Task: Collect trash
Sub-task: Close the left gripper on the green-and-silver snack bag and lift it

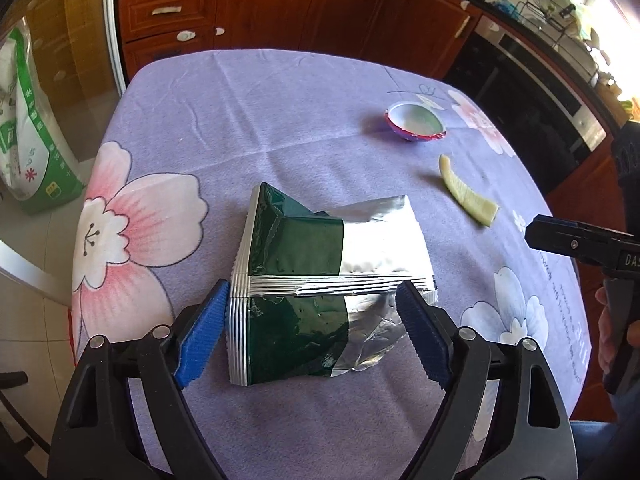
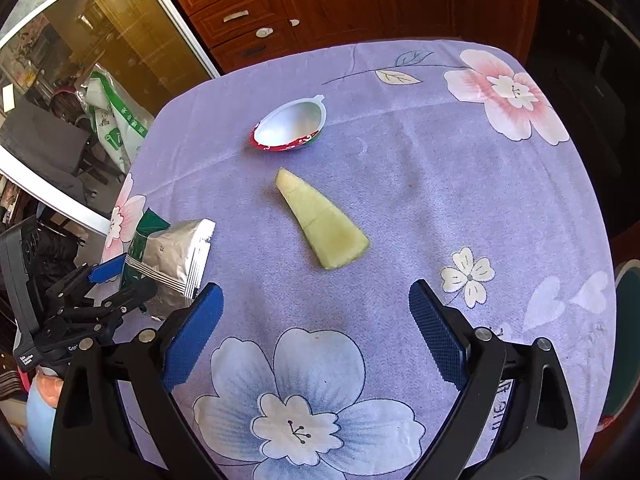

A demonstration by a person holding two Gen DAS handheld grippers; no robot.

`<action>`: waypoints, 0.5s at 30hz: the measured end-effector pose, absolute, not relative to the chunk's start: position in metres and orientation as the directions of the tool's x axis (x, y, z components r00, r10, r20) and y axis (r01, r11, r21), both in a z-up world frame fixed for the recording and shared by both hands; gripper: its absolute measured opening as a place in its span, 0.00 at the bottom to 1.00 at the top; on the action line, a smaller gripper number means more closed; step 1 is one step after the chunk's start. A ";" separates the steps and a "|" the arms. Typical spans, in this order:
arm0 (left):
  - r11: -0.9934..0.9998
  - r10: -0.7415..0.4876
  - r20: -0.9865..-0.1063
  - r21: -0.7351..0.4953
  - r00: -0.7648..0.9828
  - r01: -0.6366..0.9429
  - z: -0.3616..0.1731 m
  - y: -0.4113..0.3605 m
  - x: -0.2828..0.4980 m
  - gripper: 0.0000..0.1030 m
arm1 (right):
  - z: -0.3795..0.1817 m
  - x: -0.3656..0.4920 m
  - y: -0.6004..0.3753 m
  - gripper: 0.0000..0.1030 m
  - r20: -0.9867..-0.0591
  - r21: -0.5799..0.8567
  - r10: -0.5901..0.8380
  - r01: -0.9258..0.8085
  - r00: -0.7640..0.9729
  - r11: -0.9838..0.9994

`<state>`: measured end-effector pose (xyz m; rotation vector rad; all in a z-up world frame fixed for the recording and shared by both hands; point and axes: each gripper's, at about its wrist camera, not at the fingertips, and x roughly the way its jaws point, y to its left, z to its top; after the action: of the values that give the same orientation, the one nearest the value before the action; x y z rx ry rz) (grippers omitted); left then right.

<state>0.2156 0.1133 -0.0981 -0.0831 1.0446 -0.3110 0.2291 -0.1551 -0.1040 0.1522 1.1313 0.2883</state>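
I'm seeing my left gripper (image 1: 316, 312) spread around the foil packet (image 1: 320, 280), its far side hidden; right gripper (image 2: 316, 320) gaping empty.

A table (image 1: 320, 92) under a lilac cloth printed with pink and white flowers fills the room's middle. Behind the table stand reddish wooden cabinets (image 1: 256, 4) with drawers. Right of the table sits a dark built-in oven (image 1: 532, 92); left of it, a glass door (image 2: 80, 60) over pale floor tiles (image 1: 36, 232).
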 end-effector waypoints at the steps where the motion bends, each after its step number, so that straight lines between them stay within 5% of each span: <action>1: 0.954 -0.286 -0.837 -0.202 0.467 0.221 -0.098 0.108 0.215 0.79 | -0.104 0.229 -0.156 0.87 -0.867 0.266 0.304 -0.150 0.394 0.952; 9: 0.947 -0.293 -0.835 -0.185 0.466 0.263 -0.099 0.077 0.220 0.70 | -0.107 0.232 -0.159 0.87 -0.866 0.269 0.308 -0.152 0.395 0.951; 15: 0.945 -0.303 -0.830 -0.197 0.467 0.263 -0.098 0.067 0.225 0.51 | -0.105 0.233 -0.166 0.87 -0.863 0.270 0.306 -0.147 0.402 0.952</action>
<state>0.2245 0.0669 -0.0977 -0.0434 1.0275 -0.3472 0.2329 -0.1662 -0.1054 0.1596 1.1225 0.2877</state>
